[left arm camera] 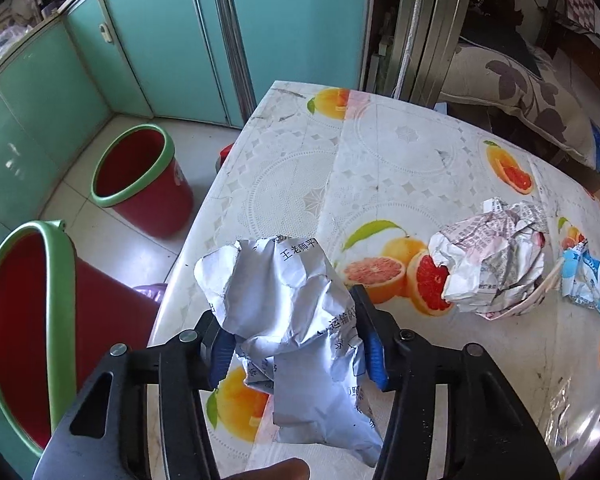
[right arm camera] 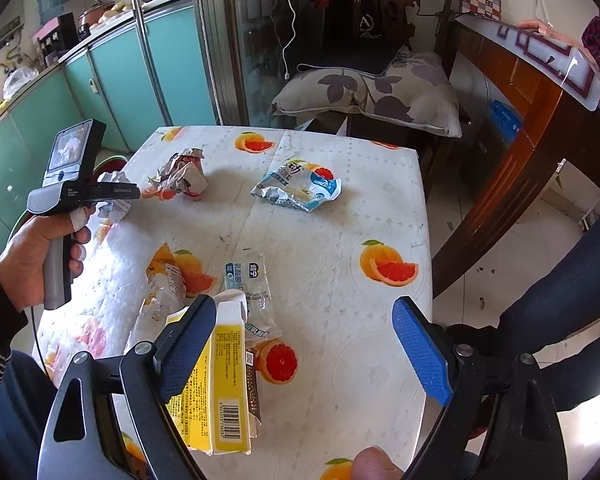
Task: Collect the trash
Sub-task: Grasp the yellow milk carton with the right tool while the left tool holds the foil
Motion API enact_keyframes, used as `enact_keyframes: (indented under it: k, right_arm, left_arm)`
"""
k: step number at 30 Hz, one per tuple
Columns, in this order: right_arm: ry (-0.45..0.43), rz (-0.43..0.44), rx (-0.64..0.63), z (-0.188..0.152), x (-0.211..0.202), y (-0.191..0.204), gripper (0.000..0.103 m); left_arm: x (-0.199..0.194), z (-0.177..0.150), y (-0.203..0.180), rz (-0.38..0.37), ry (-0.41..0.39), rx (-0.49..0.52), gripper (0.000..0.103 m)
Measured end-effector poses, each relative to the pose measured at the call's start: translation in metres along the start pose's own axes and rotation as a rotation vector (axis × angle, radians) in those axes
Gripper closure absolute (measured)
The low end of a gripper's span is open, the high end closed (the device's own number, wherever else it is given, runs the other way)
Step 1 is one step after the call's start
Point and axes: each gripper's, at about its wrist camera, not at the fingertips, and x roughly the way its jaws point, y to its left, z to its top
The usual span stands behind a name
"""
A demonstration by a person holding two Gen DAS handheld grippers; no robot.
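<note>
My left gripper [left arm camera: 296, 340] is shut on a crumpled white paper with printed text [left arm camera: 288, 292] and holds it above the table's left edge; it also shows in the right wrist view [right arm camera: 116, 196]. Another crumpled printed paper [left arm camera: 496, 260] lies at the table's right, also seen in the right wrist view [right arm camera: 180, 176]. My right gripper [right arm camera: 312, 340] is open and empty over the table. A flattened yellow carton [right arm camera: 224, 380] lies by its left finger. A blue-white snack bag [right arm camera: 300, 188] lies farther off.
Two red bins with green rims stand on the floor left of the table, one near [left arm camera: 24, 320] and one farther [left arm camera: 140, 176]. A clear wrapper [right arm camera: 248, 280] and another wrapper [right arm camera: 164, 284] lie on the fruit-print tablecloth [right arm camera: 340, 240]. A wooden table [right arm camera: 532, 120] stands at the right.
</note>
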Motion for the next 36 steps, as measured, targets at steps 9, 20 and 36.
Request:
enact_keyframes:
  k: [9,20,36]
  right_arm:
    - [0.029,0.084,-0.079,-0.012,-0.007,0.033,0.013]
    - [0.162,0.169,-0.063,-0.04,0.031,0.054,0.009]
    - [0.294,0.276,0.042,-0.057,0.071,0.039,0.042]
  left_arm:
    - [-0.074,-0.003,0.028,-0.029,-0.145,-0.04,0.052]
    - [-0.142,-0.027,0.059,-0.067,-0.231,-0.07,0.052]
    - [-0.173,-0.056,0.082,-0.085,-0.266,-0.101,0.051]
